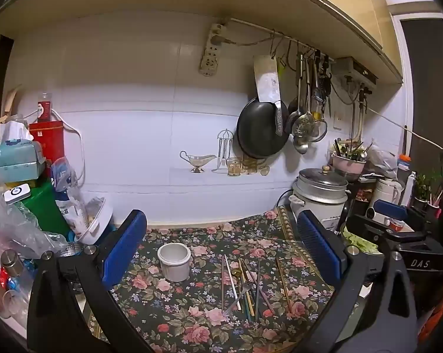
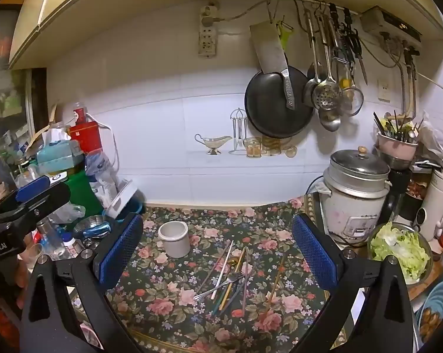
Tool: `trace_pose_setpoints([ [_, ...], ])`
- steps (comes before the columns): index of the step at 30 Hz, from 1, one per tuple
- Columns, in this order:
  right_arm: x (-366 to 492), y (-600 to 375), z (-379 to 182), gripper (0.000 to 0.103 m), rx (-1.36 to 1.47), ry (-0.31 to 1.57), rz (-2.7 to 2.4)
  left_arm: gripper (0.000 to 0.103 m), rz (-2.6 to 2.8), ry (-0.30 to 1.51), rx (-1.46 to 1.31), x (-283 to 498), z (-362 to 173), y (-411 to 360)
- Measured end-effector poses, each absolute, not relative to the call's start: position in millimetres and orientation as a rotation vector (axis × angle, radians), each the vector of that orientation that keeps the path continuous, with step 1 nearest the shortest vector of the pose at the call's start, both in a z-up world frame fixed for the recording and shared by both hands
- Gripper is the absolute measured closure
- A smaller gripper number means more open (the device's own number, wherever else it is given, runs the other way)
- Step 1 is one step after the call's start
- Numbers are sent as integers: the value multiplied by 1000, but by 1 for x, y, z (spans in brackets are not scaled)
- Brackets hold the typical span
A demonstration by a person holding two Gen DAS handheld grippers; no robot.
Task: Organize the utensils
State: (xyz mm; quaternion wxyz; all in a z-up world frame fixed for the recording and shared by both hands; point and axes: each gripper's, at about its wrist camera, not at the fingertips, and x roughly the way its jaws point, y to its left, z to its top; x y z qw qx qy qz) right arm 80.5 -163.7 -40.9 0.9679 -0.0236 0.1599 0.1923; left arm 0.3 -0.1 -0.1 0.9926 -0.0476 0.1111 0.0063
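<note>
A white ceramic cup [image 1: 174,261] stands upright and empty on the floral tablecloth [image 1: 192,317]; it also shows in the right wrist view [image 2: 174,237]. To its right lies a loose pile of chopsticks [image 1: 250,285] in several colours with a silver fork [image 1: 239,298] across them; the pile [image 2: 236,279] and the fork [image 2: 221,285] show in the right wrist view too. A single gold chopstick [image 1: 283,282] lies apart on the right. My left gripper [image 1: 221,253] is open and empty, above the cloth. My right gripper [image 2: 218,250] is open and empty, above the pile.
A rice cooker [image 2: 353,200] stands at the right, a bowl of lettuce [image 2: 400,250] in front of it. Bags, boxes and bottles [image 1: 30,200] crowd the left. A black pan [image 1: 262,129] and ladles [image 1: 303,123] hang on the wall. A pink utensil pot [image 2: 397,144] sits back right.
</note>
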Motion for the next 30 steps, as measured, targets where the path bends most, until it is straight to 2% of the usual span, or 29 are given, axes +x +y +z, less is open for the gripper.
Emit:
trace_pose_setpoints([
  [30, 95, -155, -47, 2, -57, 351, 398, 0, 23, 255, -81, 22, -6, 3],
])
